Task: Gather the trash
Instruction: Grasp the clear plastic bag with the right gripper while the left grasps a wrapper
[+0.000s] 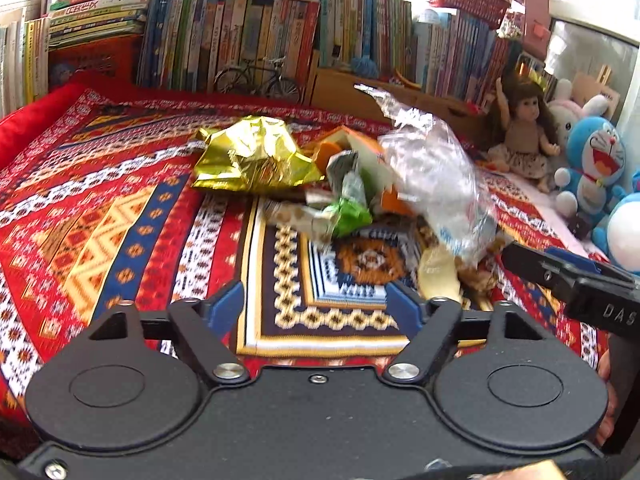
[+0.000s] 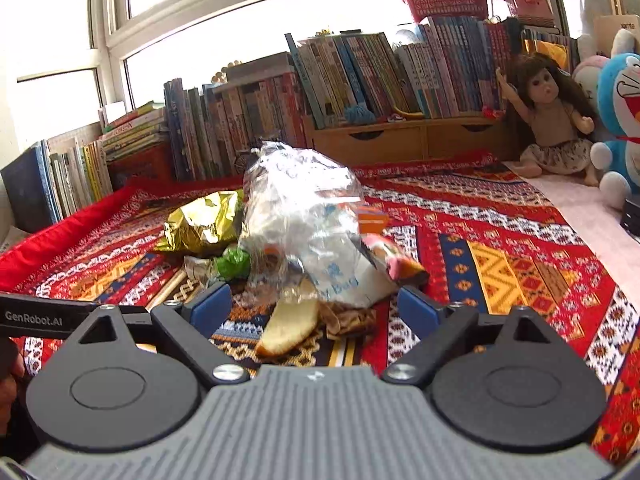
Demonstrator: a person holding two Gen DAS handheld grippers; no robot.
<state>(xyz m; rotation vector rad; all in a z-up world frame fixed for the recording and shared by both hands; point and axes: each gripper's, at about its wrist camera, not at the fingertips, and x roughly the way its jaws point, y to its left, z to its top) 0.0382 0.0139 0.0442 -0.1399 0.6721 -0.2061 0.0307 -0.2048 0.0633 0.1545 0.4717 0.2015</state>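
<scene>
A heap of trash lies on the patterned red rug (image 1: 100, 208): a crumpled gold foil wrapper (image 1: 252, 156), a green wrapper (image 1: 352, 212), an orange-and-white carton (image 1: 360, 148), a clear plastic bag (image 1: 436, 172) and a banana peel (image 1: 436, 276). My left gripper (image 1: 316, 304) is open just short of the pile, nothing between its blue pads. In the right wrist view the clear plastic bag (image 2: 300, 216) stands over the banana peel (image 2: 292, 328), with the gold wrapper (image 2: 200, 220) to the left. My right gripper (image 2: 316, 308) is open, its fingers flanking the peel and the bag's base.
Rows of books (image 1: 260, 36) and a wooden drawer unit (image 2: 404, 140) line the back. A model bicycle (image 1: 256, 80) stands before the books. A doll (image 2: 552, 120) and blue plush toys (image 1: 596, 164) sit at the right. The right gripper's body (image 1: 572, 284) shows in the left view.
</scene>
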